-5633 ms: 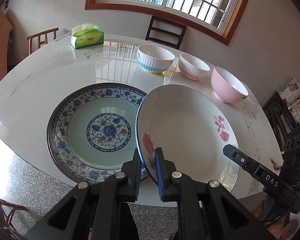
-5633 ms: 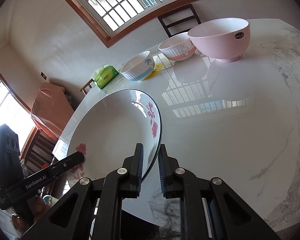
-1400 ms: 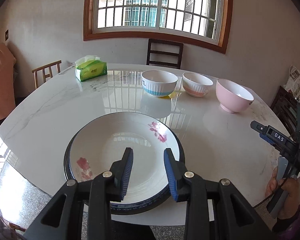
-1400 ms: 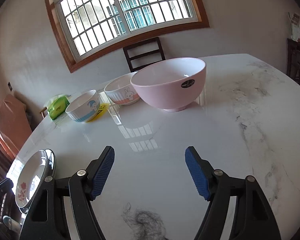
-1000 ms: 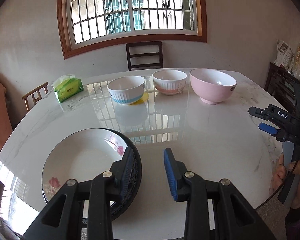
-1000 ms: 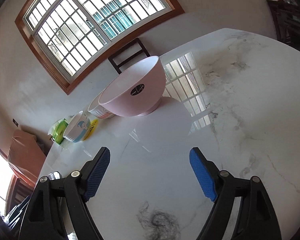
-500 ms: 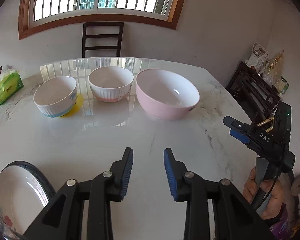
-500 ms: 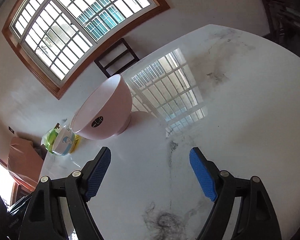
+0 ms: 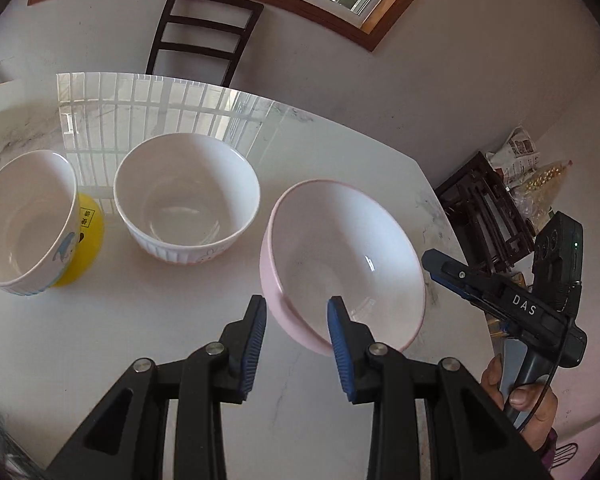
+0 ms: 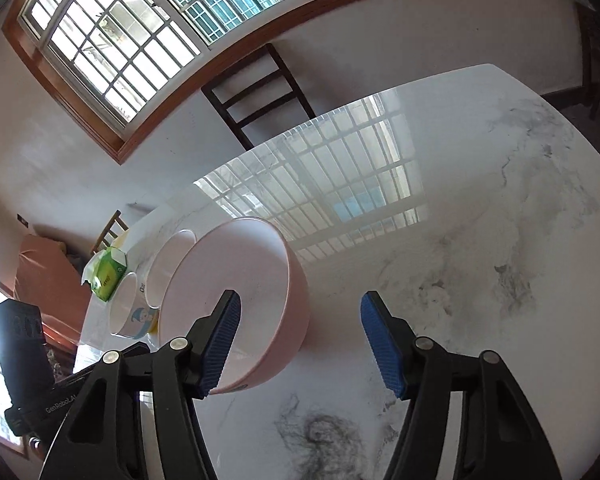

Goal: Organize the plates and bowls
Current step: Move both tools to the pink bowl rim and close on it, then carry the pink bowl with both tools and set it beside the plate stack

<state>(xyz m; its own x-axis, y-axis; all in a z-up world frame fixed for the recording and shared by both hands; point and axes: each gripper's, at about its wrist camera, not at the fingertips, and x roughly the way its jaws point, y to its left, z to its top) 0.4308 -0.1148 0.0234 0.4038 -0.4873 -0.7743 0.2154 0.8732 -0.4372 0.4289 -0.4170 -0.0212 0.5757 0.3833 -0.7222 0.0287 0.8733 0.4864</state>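
1. The left gripper (image 9: 296,312) is hovering with its jaws spread, straddling the near rim of the pink bowl (image 9: 342,262); one blue pad (image 9: 254,344) is sitting outside the wall, the other inside the bowl (whether either is touching it, I cannot tell).
2. The pink bowl is standing on the marble table (image 9: 100,340), directly ahead of the left gripper.
3. Ahead and to the left of that gripper, a white ribbed bowl (image 9: 186,198) is sitting near the pink one, apart from it.
4. Farther left, a bowl with a blue cartoon (image 9: 24,222) is resting next to a yellow item (image 9: 86,240), which is showing beside and behind it.
5. The right gripper (image 10: 300,338) is hanging with its jaws wide apart, gripping nothing; its left finger (image 10: 220,342) is lying in front of the pink bowl (image 10: 236,288), its right finger over bare marble (image 10: 480,240).
6. Beyond the pink bowl in the right view, the two smaller bowls are lining up, with a green tissue pack (image 10: 108,274) behind them.
7. A dark chair (image 9: 204,36) is standing past the table's far edge, under the window (image 10: 160,20).
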